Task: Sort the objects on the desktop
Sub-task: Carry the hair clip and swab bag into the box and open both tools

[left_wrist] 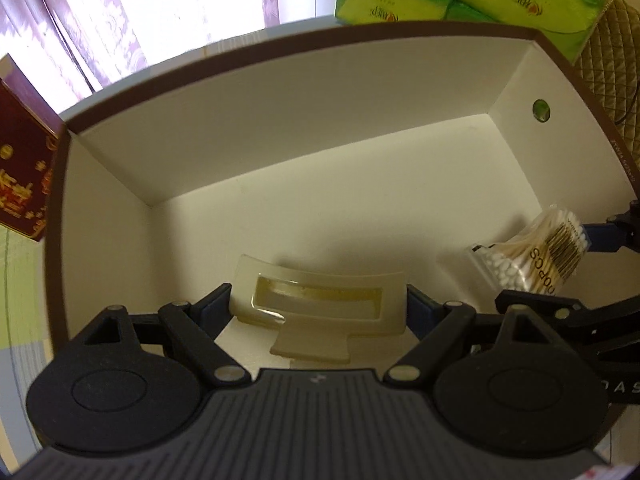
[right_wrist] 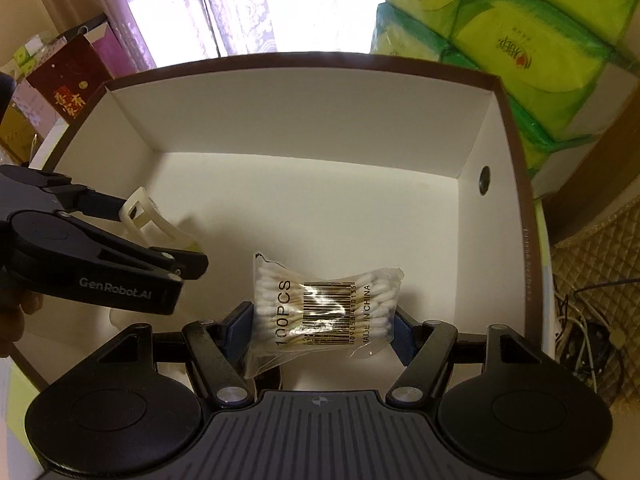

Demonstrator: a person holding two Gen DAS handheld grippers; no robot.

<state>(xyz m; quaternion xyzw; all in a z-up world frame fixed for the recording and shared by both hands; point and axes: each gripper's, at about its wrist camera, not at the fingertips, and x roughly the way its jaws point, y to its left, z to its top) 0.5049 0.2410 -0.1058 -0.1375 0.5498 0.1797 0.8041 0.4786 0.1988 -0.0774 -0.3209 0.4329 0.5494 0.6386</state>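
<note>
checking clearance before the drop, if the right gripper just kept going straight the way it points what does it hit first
Probably the white floor of the box, then its far wall. The right gripper is shut on the cotton swab bag, which leads, so the bag would touch first. Depth is unclear.

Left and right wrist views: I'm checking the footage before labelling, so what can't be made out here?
- Left wrist view: the near end of the cream plastic hair claw clip is hidden behind the left gripper.
- Left wrist view: the clear bag of cotton swabs has its print cut off by the right gripper's fingers.
- Right wrist view: the bag's lower edge is hidden behind the right gripper.
- Both views: the white cardboard box hides the desktop.
</note>
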